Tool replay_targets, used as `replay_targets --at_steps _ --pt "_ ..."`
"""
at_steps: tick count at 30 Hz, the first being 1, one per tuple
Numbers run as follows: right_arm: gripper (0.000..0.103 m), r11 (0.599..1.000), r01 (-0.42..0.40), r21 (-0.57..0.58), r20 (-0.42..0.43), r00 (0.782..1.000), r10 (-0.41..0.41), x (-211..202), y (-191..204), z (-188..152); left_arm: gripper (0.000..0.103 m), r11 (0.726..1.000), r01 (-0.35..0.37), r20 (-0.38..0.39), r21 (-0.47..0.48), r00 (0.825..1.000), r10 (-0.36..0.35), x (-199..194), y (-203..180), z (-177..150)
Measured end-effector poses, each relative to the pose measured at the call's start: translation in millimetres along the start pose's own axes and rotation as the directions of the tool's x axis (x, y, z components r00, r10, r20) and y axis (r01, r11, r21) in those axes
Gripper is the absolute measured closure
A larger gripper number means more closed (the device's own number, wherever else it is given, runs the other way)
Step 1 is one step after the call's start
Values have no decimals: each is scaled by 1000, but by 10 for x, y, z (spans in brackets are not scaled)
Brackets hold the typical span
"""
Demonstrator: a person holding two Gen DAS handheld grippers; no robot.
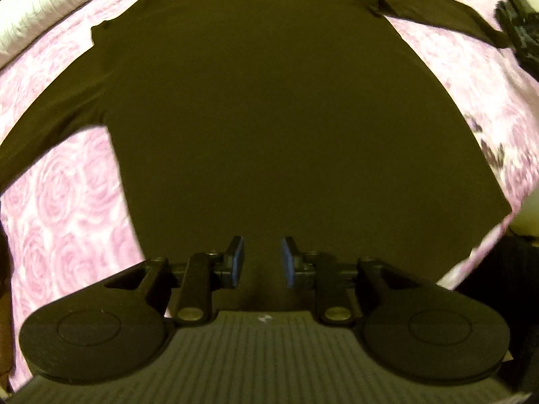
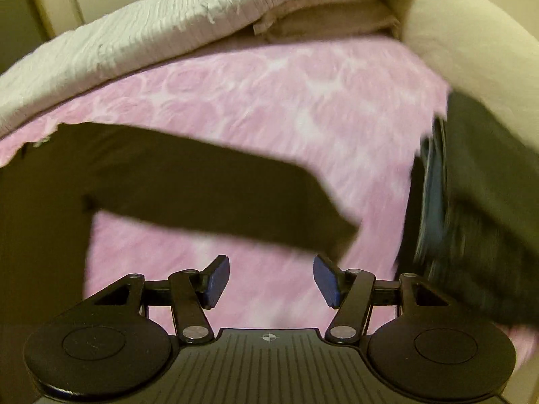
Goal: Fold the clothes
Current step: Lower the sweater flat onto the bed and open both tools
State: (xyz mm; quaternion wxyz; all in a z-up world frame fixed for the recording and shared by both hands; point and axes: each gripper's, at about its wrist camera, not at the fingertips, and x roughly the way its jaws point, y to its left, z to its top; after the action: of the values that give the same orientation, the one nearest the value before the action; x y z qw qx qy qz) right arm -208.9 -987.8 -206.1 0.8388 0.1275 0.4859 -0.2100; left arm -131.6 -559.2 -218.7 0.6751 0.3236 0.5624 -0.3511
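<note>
A dark long-sleeved shirt [image 1: 269, 118] lies flat on the pink rose-patterned bedspread [image 1: 67, 208], with its collar at the far side and both sleeves spread out. My left gripper [image 1: 262, 254] points down over the near part of the shirt's body. It is open, and nothing is between its blue pads. In the right wrist view one sleeve [image 2: 202, 188] stretches across the bed, its cuff just beyond my right gripper [image 2: 271, 271]. That gripper is open above bare bedspread and holds nothing.
A white textured blanket [image 2: 134, 33] and folded beige cloth [image 2: 337, 10] lie along the far side of the bed. A blurred pile of dark clothes [image 2: 471, 202] sits at the right. The bed's edge shows at the lower right in the left wrist view.
</note>
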Motion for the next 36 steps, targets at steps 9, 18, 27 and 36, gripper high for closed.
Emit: replay_targets --at_steps 9,18,27,36 --pt "44 990 -47 -135 -192 981 20 1402 -761 643 78 996 84 -88 27 993 -82 316 -1298 694" --pt "101 969 -150 -198 -273 958 93 1440 -871 560 77 996 75 -89 41 994 -71 304 -1610 1103" --pt "78 892 245 -379 21 966 -257 940 -835 930 77 999 46 -74 25 996 -44 334 -1639 1168" --pt "66 966 114 -231 -106 984 -142 756 -665 723 74 998 -1 -25 -60 1000 0 31 -1512 843"
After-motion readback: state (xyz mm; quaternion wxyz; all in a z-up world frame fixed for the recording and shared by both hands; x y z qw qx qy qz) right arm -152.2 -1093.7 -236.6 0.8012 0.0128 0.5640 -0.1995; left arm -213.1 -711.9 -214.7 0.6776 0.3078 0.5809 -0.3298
